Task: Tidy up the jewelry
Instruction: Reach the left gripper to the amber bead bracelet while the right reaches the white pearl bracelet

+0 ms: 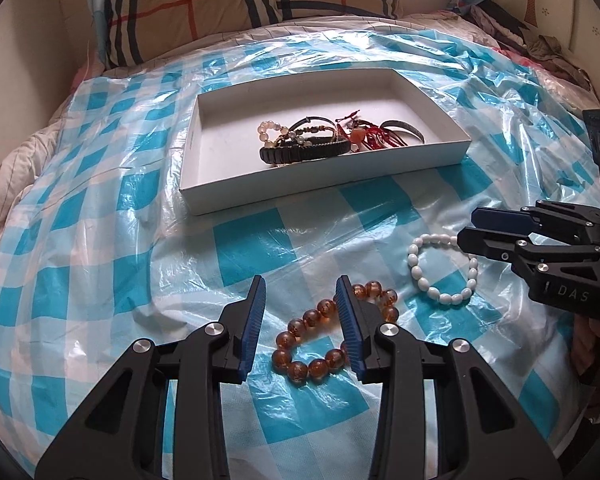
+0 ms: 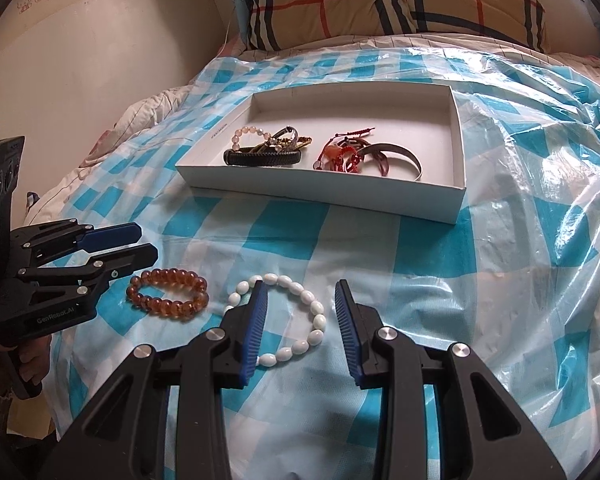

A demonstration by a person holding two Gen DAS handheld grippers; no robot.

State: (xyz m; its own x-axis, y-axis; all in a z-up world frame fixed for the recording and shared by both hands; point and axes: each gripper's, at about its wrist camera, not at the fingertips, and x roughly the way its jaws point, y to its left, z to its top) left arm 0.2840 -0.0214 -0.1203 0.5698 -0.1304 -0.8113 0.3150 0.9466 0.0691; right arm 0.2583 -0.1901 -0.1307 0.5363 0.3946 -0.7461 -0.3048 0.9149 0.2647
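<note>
Both claws part open, empty. Left claw [image 1: 300, 320] sits over amber bracelet [image 1: 320, 344], its long axis slanting up-right; right claw [image 2: 300, 320] straddles white bracelet [image 2: 284, 316]. Both lie on the bed, near side of box [image 2: 320, 194]

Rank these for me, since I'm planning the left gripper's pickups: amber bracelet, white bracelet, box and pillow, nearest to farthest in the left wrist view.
From the left gripper:
1. Amber bracelet, partly between its fingers.
2. White bracelet, to the right, by the right gripper.
3. Box, ahead, mid-bed.
4. Pillow, at the far end.
</note>
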